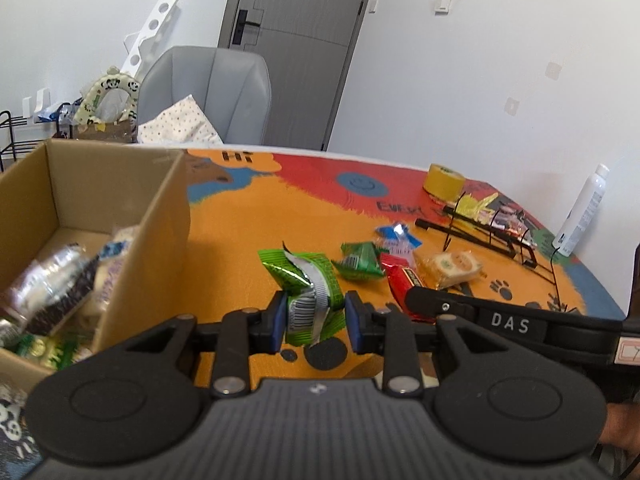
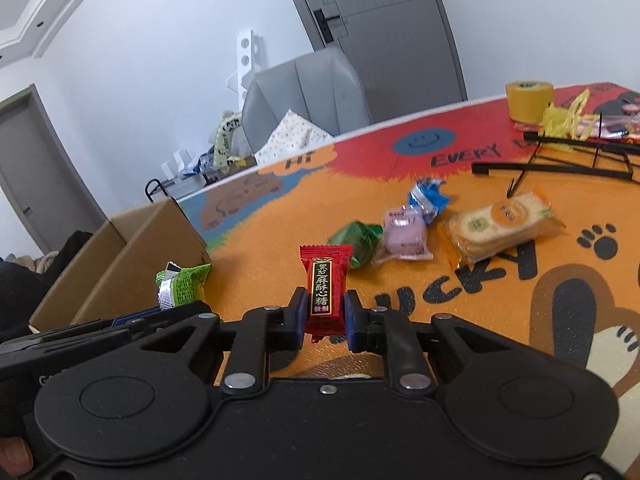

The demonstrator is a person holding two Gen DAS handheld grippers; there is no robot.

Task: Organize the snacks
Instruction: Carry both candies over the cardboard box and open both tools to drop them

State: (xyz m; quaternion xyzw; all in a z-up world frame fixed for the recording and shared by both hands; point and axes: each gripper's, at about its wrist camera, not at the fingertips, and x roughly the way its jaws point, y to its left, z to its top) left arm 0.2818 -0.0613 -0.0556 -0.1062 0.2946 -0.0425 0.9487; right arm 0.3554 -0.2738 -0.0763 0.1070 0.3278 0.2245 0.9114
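My left gripper (image 1: 316, 312) is shut on a green snack packet (image 1: 310, 280) and holds it above the orange mat, just right of the cardboard box (image 1: 160, 204). The box holds several wrapped snacks (image 1: 60, 280). My right gripper (image 2: 323, 314) is shut on a red candy packet (image 2: 325, 288), upright above the mat. The green packet also shows in the right wrist view (image 2: 182, 286), beside the box (image 2: 132, 256). Loose on the mat lie a small green candy (image 2: 358, 240), a pink packet (image 2: 404, 236), a blue candy (image 2: 428, 200) and a cracker pack (image 2: 500, 226).
A black wire rack (image 2: 560, 160) with yellow wrappers stands at the right back, next to a yellow tape roll (image 2: 528, 100). A white bottle (image 1: 584, 212) stands at the mat's right edge. A grey chair (image 1: 212, 92) sits behind the table.
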